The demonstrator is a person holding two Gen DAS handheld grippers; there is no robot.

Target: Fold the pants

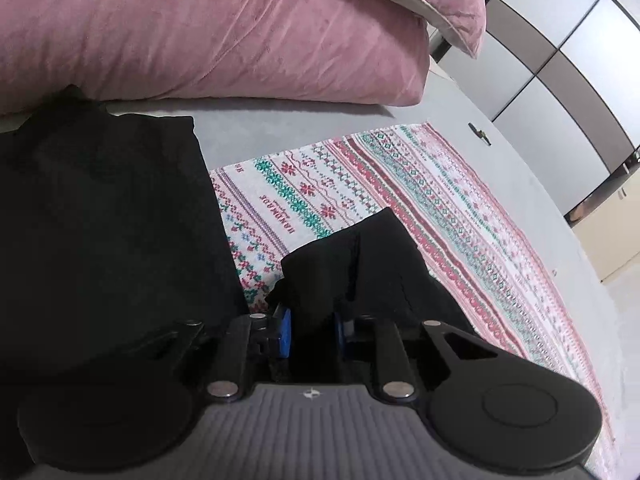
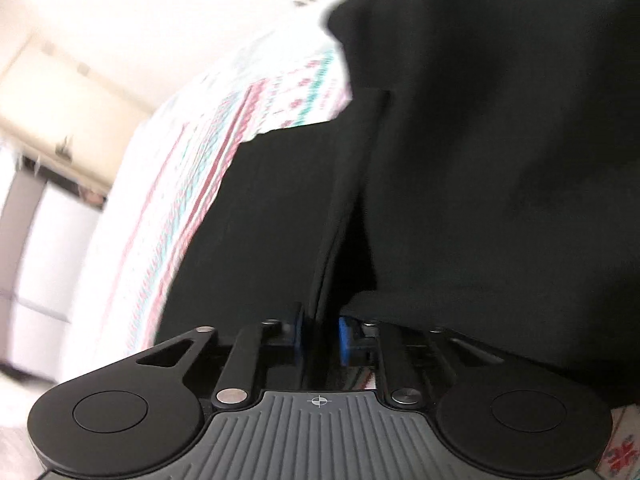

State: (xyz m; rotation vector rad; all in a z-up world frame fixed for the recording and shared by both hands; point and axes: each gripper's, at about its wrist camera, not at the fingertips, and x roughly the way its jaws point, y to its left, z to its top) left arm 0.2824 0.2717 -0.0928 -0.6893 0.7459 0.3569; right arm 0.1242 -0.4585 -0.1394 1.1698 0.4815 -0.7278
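Our fingers (image 1: 285, 332) on both grippers are pinched on black pants (image 1: 100, 216), lifted over the patterned blanket (image 1: 420, 184) on the bed (image 1: 280, 132). We risk losing a thin bite of cloth, or carrying the hems unevenly and folding crooked.

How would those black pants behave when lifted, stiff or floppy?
Probably floppy: the black pants drape and fold where the left tongs pinch them. Likely light, since the right tongs grip only an edge. Unlikely to slip; cloth looks matte.
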